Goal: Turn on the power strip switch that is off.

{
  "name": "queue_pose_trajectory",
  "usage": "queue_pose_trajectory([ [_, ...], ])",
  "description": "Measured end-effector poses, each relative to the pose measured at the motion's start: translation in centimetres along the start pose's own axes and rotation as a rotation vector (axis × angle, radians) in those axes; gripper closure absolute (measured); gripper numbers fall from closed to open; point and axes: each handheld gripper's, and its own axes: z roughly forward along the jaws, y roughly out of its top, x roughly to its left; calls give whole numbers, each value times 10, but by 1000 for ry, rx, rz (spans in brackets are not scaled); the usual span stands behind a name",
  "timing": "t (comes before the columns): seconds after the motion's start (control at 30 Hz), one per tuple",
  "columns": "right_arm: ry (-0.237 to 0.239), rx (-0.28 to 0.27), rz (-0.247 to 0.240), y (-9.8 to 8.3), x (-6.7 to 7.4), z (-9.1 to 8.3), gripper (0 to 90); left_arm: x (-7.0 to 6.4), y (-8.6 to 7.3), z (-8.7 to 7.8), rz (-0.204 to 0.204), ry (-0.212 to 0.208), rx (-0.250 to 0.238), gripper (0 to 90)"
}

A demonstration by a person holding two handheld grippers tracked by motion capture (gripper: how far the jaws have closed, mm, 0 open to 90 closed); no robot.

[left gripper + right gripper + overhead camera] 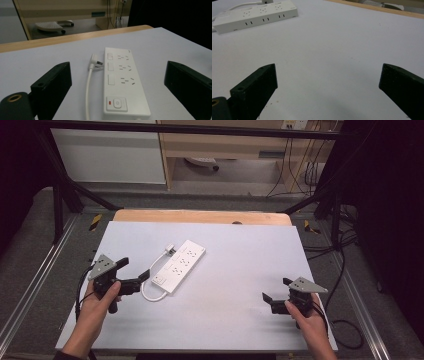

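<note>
Well, both jaws wide, empty.

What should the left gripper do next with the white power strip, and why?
Probably ease the left gripper forward toward the plug. Its jaws stand wide open and hold nothing, with the power strip lying flat just ahead and the plug loose on the table beside it. The right gripper is open too, but farther off.

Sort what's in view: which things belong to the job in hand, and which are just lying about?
In the job: power strip, its plug and cable, left gripper open beside it, right gripper open.

Lying about: wooden cabinet, floor wires.
</note>
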Motion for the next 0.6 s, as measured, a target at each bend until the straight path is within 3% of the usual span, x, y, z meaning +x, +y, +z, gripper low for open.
queue_pose_trajectory([
  [0.3,-3,0,1,0,0,0,23,8,-5,-25,-11,18,-17,77],
  [0.6,-5,-1,6,0,-1,0,23,14,-30,-44,-28,24,-27,77],
])
